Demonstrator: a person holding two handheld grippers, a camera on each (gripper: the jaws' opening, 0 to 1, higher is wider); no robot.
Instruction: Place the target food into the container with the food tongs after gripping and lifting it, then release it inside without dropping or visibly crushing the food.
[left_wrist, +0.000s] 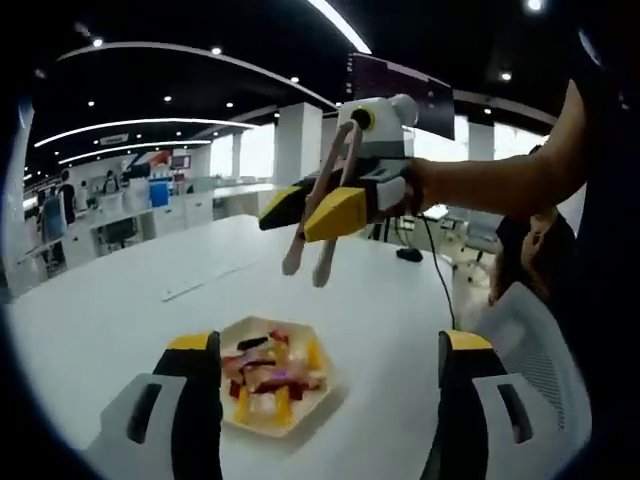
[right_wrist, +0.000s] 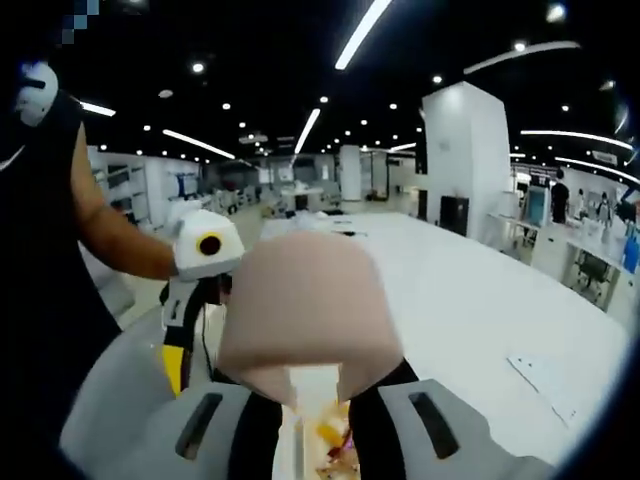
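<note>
A hexagonal pale container (left_wrist: 300, 415) holding several red and yellow food pieces (left_wrist: 268, 372) lies on the white table (left_wrist: 120, 320), between the wide-apart jaws of my open left gripper (left_wrist: 330, 350). Above and beyond it, my right gripper (left_wrist: 310, 210) comes in from the right, shut on beige food tongs (left_wrist: 305, 255). The tong tips point down, slightly apart, with nothing between them. In the right gripper view the tongs' beige back (right_wrist: 300, 310) rises between my right gripper's (right_wrist: 325, 388) jaws. Part of the food (right_wrist: 330, 440) shows below, and the left gripper (right_wrist: 180, 350) is at the left.
A person's arm (left_wrist: 500, 175) holds the right gripper. A white mesh chair (left_wrist: 545, 350) stands at the table's right edge. A black cable and a small dark object (left_wrist: 408, 254) lie farther back, and a white strip (left_wrist: 195, 285) to the left. Office desks fill the background.
</note>
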